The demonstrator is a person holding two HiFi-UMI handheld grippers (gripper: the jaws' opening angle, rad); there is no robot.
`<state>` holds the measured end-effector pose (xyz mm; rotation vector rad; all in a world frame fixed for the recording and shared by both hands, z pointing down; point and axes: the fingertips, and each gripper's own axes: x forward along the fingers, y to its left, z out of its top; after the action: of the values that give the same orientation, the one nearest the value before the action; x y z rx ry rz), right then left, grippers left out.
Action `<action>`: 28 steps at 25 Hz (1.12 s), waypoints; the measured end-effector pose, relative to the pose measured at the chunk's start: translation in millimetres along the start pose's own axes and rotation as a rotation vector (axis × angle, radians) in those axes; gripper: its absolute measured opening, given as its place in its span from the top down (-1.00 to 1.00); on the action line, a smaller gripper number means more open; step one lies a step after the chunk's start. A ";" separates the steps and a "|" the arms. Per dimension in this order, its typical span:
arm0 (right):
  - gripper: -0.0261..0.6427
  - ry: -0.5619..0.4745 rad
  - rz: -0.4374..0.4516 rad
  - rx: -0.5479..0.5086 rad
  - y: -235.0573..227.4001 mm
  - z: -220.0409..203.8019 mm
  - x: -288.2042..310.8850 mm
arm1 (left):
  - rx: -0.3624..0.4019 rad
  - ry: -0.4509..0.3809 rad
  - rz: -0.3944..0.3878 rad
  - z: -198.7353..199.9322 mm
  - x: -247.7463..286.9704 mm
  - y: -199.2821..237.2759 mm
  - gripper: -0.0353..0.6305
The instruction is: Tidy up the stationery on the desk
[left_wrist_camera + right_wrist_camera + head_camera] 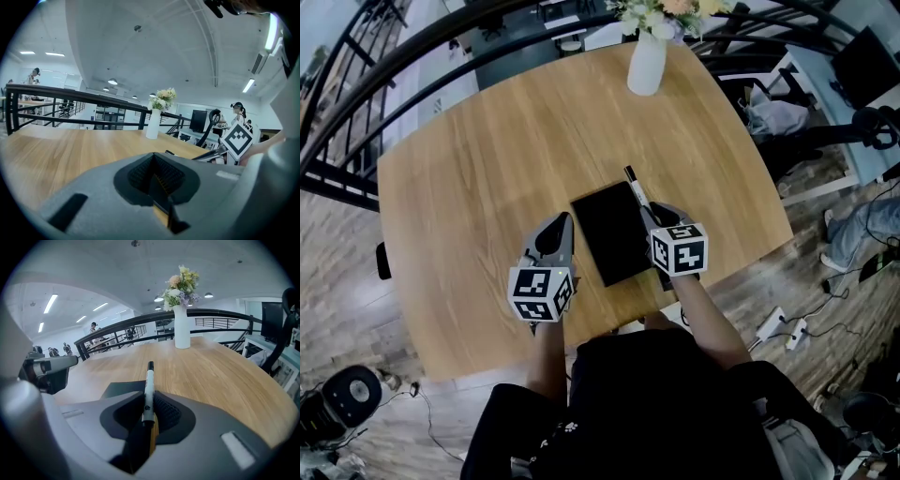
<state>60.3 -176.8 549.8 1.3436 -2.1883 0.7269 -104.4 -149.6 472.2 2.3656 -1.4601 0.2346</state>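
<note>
Closest to the cam: person's dark top and both forearms, reaching out over the wooden desk (pixel 469 187). R gripper (pixel 656 220) is clamped on a marker pen (pixel 636 190) (white barrel, black cap). The pads pinch its lower half and the capped end sticks out fwd toward the vase (pixel 646 64) of flowers at the far edge. L gripper (pixel 561 227) has its jaws pressed together w/ nothing between them, and it sits just beside the left edge of a black notebook (pixel 614 232).

The notebook lies flat btw the two grippers. The pen runs along its right side, tip past the far corner — can't tell if the pen is clear of the desk or touching it.

Step in hand, as I read it: pen is picked up and waiting for a home. No holder or tray in sight, so the likely spot is on or squarely beside the notebook. Next move would call for lining the pen up parallel w/ the notebook edge, lowering it gently, then easing the jaws apart so it doesn't roll — round barrel, smooth wood.
</note>
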 end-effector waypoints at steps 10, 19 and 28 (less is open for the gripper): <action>0.68 0.045 0.003 0.008 -8.0 -22.4 -2.3 | 0.008 0.013 -0.004 -1.9 1.3 -4.9 0.92; 0.67 0.078 0.005 0.018 -12.8 -37.5 -0.8 | 0.007 0.017 0.004 -4.9 -2.0 -6.9 0.92; 0.67 0.124 0.027 0.018 -11.6 -47.9 2.1 | 0.000 0.017 0.016 -5.4 -5.7 -3.8 0.92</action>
<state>75.4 -151.3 589.3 1.2460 -2.1106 0.8192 -103.4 -141.2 474.6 2.3468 -1.4713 0.2583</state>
